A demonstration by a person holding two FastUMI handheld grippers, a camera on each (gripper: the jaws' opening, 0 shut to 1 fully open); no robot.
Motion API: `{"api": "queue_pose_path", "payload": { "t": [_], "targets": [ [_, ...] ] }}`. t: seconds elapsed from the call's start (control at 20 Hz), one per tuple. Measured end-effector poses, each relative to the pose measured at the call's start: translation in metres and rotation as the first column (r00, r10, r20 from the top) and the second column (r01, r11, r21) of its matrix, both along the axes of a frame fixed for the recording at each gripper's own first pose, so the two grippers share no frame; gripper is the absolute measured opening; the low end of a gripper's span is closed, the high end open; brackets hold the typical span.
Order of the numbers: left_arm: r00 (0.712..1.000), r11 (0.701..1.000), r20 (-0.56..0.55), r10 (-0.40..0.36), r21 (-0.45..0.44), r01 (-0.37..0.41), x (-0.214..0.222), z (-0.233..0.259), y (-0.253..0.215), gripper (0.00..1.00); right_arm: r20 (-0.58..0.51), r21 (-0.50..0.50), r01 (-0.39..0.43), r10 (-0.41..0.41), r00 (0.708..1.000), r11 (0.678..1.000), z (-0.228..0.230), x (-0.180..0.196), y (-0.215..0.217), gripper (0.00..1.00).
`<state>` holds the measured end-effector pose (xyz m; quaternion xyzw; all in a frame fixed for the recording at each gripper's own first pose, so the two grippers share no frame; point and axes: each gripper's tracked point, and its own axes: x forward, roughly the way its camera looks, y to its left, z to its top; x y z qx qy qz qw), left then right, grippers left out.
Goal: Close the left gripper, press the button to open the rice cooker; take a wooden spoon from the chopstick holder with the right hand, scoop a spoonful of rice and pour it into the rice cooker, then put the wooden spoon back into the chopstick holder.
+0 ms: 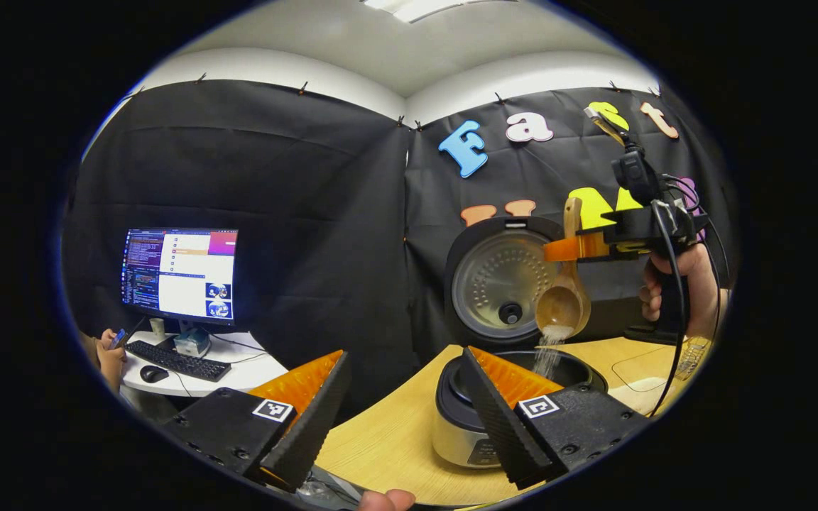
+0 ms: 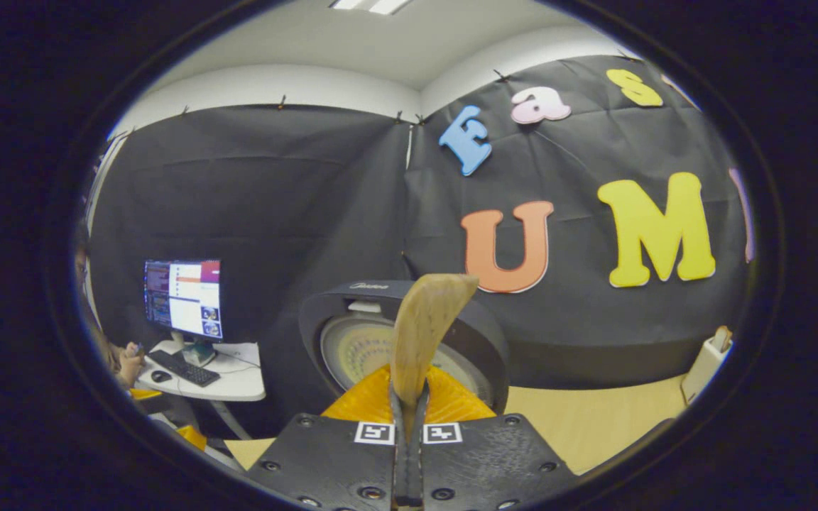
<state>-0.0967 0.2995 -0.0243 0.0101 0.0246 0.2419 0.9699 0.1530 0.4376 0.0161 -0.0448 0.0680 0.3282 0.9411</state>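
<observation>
Pouring: rice [image 1: 548, 349] was streaming off the wooden spoon [image 1: 563, 301] into the open rice cooker [image 1: 466, 419], lid up behind it.
Doing it well: by my read, the bowl needed to stay over the middle of the pot and tip further only slowly, so no grains skipped onto the table [image 1: 388, 440].
Right gripper [image 1: 579, 248]: fingers pinched tight on the spoon's handle, seen from the left gripper view; in the right gripper view the handle [image 2: 423, 333] rose straight out between its closed fingers.
Right hand [image 1: 682, 284]: raised above and beside the cooker, gripper level, spoon hanging bowl-down.
Left gripper [image 1: 405, 397]: fingers spread wide, nothing between them, hovering near the cooker's front.
Left to do: returning the spoon to the chopstick holder [image 2: 707, 369], standing off at the table's edge.
</observation>
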Motion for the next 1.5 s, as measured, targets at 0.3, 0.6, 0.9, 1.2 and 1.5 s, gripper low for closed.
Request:
{"api": "queue_pose_path", "payload": {
  "t": [0.3, 0.6, 0.9, 1.2, 1.5],
  "targets": [
    [1.000, 1.000, -0.006, 0.021, -0.003, -0.021, -0.002, -0.004, 0.005, 0.99, 0.165, -0.170, -0.049, 0.077, 0.983, 0.984, -0.005, -0.012, 0.020, 0.00],
    [1.000, 1.000, 0.023, 0.009, 0.000, -0.009, 0.000, 0.004, -0.001, 0.99, 0.189, -0.156, -0.071, 0.100, 0.977, 0.985, 0.002, -0.022, 0.019, 0.00],
    [0.999, 1.000, 0.038, -0.030, 0.002, 0.030, 0.007, 0.012, -0.020, 0.99, 0.053, 0.018, -0.066, 0.065, 0.997, 0.998, 0.022, -0.028, -0.019, 0.00],
    [0.994, 0.995, 0.044, -0.098, 0.031, 0.097, 0.016, 0.024, -0.054, 0.99, -0.025, 0.192, 0.059, -0.055, 0.998, 0.980, 0.055, -0.037, -0.120, 0.00],
    [0.977, 0.978, 0.055, -0.208, 0.036, 0.206, 0.032, 0.031, -0.102, 0.99, -0.098, 0.279, 0.334, -0.319, 0.943, 0.900, 0.060, -0.031, -0.282, 0.00]
  ]
}}
